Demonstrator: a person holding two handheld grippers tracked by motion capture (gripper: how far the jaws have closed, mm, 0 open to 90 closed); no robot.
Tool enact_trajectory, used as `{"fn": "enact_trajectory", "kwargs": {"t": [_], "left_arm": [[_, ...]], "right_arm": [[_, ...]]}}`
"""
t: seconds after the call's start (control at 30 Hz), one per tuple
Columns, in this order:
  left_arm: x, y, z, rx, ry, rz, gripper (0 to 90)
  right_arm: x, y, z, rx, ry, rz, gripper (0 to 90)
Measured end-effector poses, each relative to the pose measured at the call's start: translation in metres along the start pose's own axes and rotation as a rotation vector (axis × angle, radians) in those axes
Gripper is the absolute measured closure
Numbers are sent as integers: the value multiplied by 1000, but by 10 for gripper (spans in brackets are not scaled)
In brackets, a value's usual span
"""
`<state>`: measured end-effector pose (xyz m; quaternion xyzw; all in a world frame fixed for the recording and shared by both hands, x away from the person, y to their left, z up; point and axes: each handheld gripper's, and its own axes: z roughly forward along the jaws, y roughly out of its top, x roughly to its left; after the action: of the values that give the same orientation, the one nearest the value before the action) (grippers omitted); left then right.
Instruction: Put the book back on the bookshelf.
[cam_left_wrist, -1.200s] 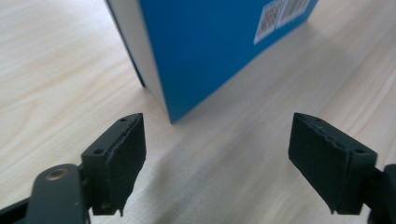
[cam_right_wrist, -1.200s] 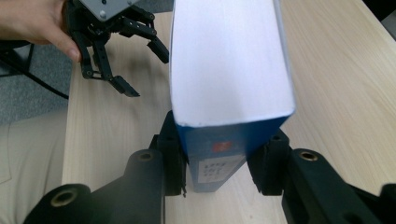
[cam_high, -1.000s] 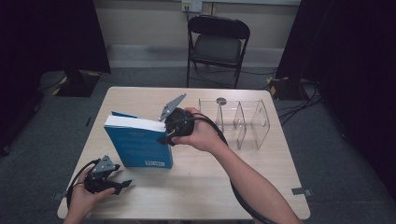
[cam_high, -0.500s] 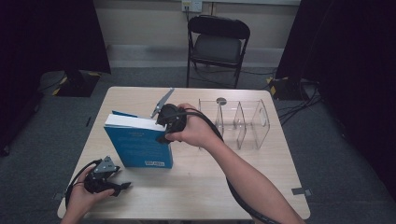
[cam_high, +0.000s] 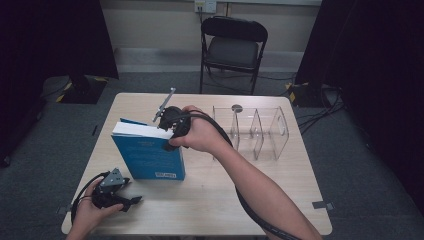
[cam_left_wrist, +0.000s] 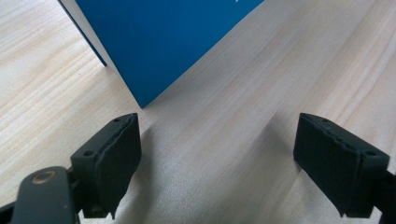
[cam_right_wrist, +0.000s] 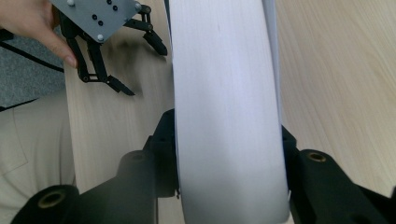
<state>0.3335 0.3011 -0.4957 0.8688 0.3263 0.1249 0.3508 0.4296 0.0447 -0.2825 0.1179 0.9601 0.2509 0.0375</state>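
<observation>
Blue book (cam_high: 149, 156) standing upright, right gripper (cam_high: 170, 131) clamping its top page edge, left gripper (cam_high: 131, 201) resting spread wide, book corner just ahead of it.

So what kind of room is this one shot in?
Probably a recording studio or lab corner, not a home: black curtains hang on both sides, a lone folding chair faces a small wooden table, and cables trail over the grey carpet.
</observation>
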Motion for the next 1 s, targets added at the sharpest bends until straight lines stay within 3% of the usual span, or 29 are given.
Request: {"fn": "enact_trajectory", "kwargs": {"t": [0.17, 0.3, 0.37, 0.4, 0.47, 0.67, 0.8, 1.0], "left_arm": [[0, 0, 0, -2, 2, 4, 147], [0, 0, 0, 0, 2, 5, 146], [0, 0, 0, -1, 2, 4, 146], [0, -1, 0, -4, -1, -7, 146], [1, -1, 0, -4, 8, 14, 146], [0, 0, 0, -1, 1, 5, 146], [0, 0, 0, 0, 1, 6, 147], [0, 0, 0, 0, 1, 6, 147]], "right_arm": [[-2, 4, 1, 25, 7, 3, 570], [0, 11, 1, 89, -2, -11, 580], [0, 14, 3, 99, 0, -24, 580], [0, 15, 3, 106, -3, -15, 579], [-1, 16, 5, 104, -2, -2, 573], [-3, 17, 8, 123, 21, -13, 586], [-1, 17, 12, 146, 10, -4, 579], [0, 21, 15, 191, 5, -40, 604]]}}
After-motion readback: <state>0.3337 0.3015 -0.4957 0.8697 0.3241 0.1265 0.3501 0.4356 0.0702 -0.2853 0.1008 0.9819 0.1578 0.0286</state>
